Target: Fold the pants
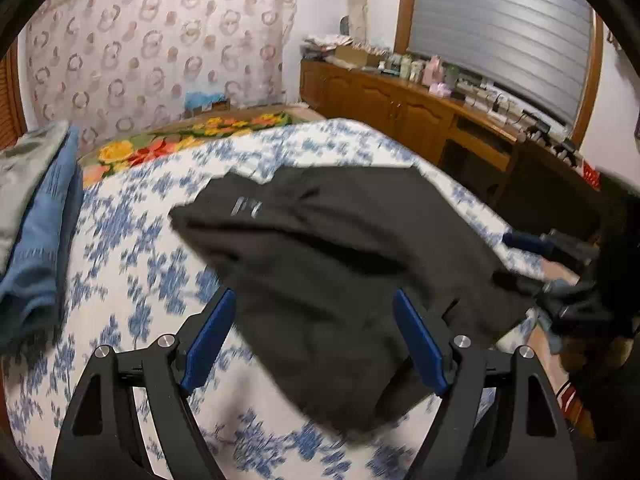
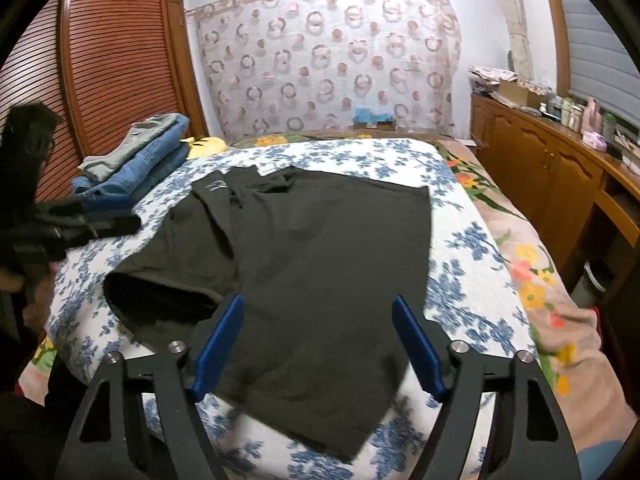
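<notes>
Motion-blurred across the left wrist view: black pants [image 1: 340,264] and floral bedspread [image 1: 132,264]. Too small to tell: clutter along the sideboard [image 1: 460,84]. Cut off at the edge: folded jeans [image 1: 36,248].

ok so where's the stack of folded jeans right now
In the right wrist view the folded jeans sit on the bed's far left, beside the black pants.

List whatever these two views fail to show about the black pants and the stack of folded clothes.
- Print on the black pants: left wrist view, smeared by motion blur; right wrist view, too small to read.
- Pants' near edge: both views, covered by the left hand-held gripper and the right hand-held gripper.
- Folded clothes stack: left wrist view, cut off by the left edge and blurred; its lower layers are hidden.
</notes>
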{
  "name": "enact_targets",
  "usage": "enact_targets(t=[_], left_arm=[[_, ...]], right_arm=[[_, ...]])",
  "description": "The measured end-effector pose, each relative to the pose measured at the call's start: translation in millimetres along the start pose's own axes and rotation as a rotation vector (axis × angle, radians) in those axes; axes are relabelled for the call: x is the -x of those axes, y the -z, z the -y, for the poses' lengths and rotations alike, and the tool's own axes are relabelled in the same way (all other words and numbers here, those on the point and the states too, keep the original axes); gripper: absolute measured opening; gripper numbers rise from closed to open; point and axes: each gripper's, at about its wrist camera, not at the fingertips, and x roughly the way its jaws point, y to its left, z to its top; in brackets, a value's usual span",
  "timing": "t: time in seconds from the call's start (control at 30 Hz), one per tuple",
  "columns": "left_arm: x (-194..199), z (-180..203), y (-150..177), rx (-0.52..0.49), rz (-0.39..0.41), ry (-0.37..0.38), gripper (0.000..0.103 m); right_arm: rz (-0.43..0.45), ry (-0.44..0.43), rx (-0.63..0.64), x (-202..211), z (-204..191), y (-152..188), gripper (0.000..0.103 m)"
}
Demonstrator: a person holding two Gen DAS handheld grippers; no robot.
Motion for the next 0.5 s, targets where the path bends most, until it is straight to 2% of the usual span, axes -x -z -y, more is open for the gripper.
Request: enact_targets(t=[0.1, 0.13, 0.17, 0.2, 0.5], left_arm=[[-4.4, -3.7, 11.8, 0.000, -0.032, -0.023, 0.082], [-5.8, -4.6, 16.5, 0.000, -0.042, -0.027, 0.082], [-6.9, -5.5, 21.1, 0.002, -0.050, -0.029, 0.082], [-7.4, -6.7, 22.2, 0.004, -0.053, -0.029, 0.082], [-9.8, -15.1, 42.9, 0.049, -0.070, -0.025, 0.082]], right_arm=[[0.000, -0.030, 0.017, -3.4, -5.8, -4.0, 0.064], [-0.001, -0.039, 0.022, -4.9, -7.3, -4.9, 0.058], [-0.004, -0.051, 0.029, -6.7, -9.3, -6.0, 0.048], [-0.008, -0.063, 0.039, -9.3, -11.6, -7.1, 0.045], [-0.069, -0.133, 0.080, -47.1, -24.3, -14.8, 0.041]])
